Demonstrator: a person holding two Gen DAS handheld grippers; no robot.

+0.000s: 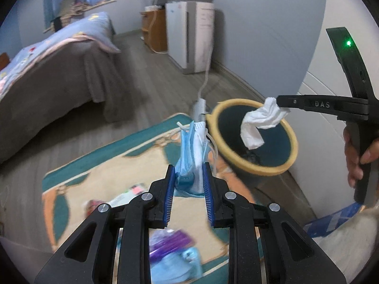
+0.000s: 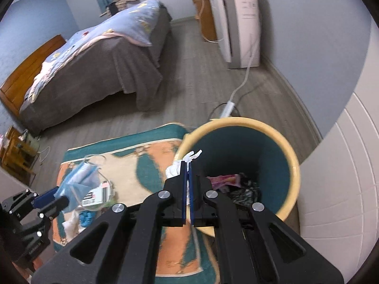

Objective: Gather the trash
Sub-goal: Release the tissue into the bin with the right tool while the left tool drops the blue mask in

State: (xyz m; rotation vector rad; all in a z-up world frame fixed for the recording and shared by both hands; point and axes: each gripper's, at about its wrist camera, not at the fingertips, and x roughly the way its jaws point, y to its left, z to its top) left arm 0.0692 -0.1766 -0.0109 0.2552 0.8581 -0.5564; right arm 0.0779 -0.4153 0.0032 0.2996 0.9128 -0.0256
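My left gripper (image 1: pixel 189 172) is shut on a blue face mask (image 1: pixel 191 151) and holds it above the rug, left of the bin. It also shows in the right wrist view (image 2: pixel 60 195) with the mask (image 2: pixel 79 177). My right gripper (image 2: pixel 188 165) is shut on a crumpled white tissue (image 2: pixel 174 169) over the rim of the yellow-rimmed teal trash bin (image 2: pixel 292 165). In the left wrist view the tissue (image 1: pixel 259 124) hangs from the right gripper (image 1: pixel 279 103) over the bin's opening (image 1: pixel 293 142). Pink and dark wrappers (image 2: pixel 227 181) lie inside the bin.
More litter lies on the teal and orange rug (image 2: pixel 132 163): a printed packet (image 2: pixel 97 194), a purple wrapper (image 1: pixel 170 243) and blue scraps. A bed (image 2: pixel 99 66) stands at the left, a white appliance (image 2: pixel 239 23) with a cable by the far wall, a white cabinet (image 2: pixel 343 177) at the right.
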